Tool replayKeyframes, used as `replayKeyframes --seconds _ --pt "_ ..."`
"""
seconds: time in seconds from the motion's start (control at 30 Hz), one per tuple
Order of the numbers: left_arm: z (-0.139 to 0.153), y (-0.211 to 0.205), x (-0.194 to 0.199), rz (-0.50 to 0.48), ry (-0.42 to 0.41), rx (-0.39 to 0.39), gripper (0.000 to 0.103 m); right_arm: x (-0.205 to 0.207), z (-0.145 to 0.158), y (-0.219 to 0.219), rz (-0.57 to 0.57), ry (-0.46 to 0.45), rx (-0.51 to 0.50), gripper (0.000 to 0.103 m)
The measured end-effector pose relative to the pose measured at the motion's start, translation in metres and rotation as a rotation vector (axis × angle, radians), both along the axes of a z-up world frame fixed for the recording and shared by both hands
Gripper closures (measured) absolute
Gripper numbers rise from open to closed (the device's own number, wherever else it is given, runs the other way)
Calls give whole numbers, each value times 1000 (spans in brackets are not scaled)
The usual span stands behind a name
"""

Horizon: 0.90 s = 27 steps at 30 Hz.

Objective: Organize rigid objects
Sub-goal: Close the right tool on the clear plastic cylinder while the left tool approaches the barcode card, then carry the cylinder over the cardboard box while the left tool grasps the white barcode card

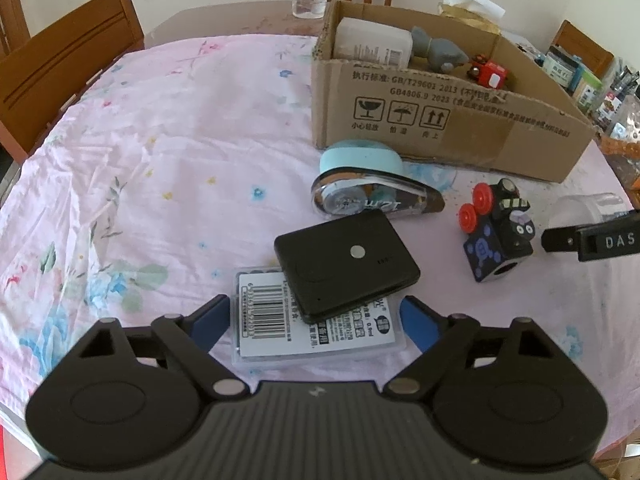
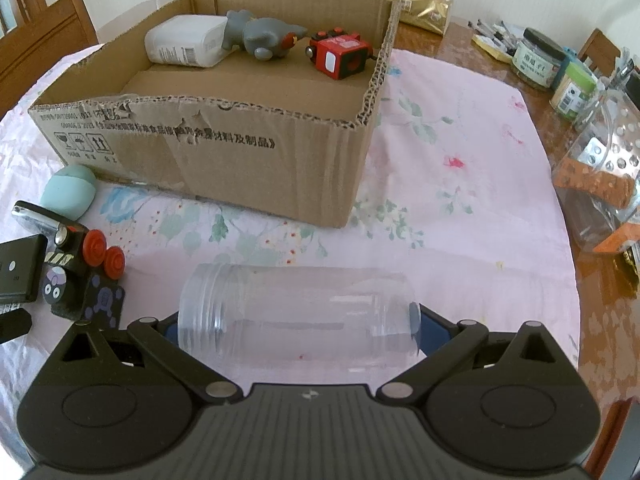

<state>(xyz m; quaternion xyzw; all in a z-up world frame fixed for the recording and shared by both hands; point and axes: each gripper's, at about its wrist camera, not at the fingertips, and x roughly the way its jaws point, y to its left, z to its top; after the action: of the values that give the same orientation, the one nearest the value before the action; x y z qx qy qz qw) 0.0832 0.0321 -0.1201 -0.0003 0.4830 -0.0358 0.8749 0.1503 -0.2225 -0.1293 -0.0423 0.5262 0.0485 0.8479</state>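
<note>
Soft, even daylight fills both wrist views, bright enough to wash the pink floral cloth [image 1: 160, 168] pale and leave only faint shadows under the cardboard box [image 2: 248, 168]. Fisheye distortion bows the table [image 2: 500, 76] edge and chairs toward dark, vignetted corners. A glint sits on the chrome face of the tape dispenser [image 1: 372, 196], and the clear plastic jar [image 2: 296, 316] shows pale reflections along its side. Focus holds across the middle; detail softens at the rims, where the cluttered jars [image 2: 540, 58] smear slightly.
</note>
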Motion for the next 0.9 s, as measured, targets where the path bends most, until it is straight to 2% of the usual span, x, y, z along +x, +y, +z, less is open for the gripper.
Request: replayKeyframes --seconds 0.17,0.3,0.4,0.57,0.7,0.9 --pt "1 0 1 -8 17 5 13 -7 3 2 -7 -14 -7 0" --pt "13 1 -2 -39 14 9 13 -8 10 3 -12 -22 -1 0" --pt "23 2 -6 -77 16 13 13 -8 14 5 0 -22 -15 9" --pt "21 2 -15 -121 37 32 14 -10 18 11 26 -21 -15 9" --pt "7 6 -19 -102 88 40 14 -12 16 16 44 -14 -28 9" --pt "6 3 -21 -71 80 71 9 -14 13 18 38 -8 -36 9"
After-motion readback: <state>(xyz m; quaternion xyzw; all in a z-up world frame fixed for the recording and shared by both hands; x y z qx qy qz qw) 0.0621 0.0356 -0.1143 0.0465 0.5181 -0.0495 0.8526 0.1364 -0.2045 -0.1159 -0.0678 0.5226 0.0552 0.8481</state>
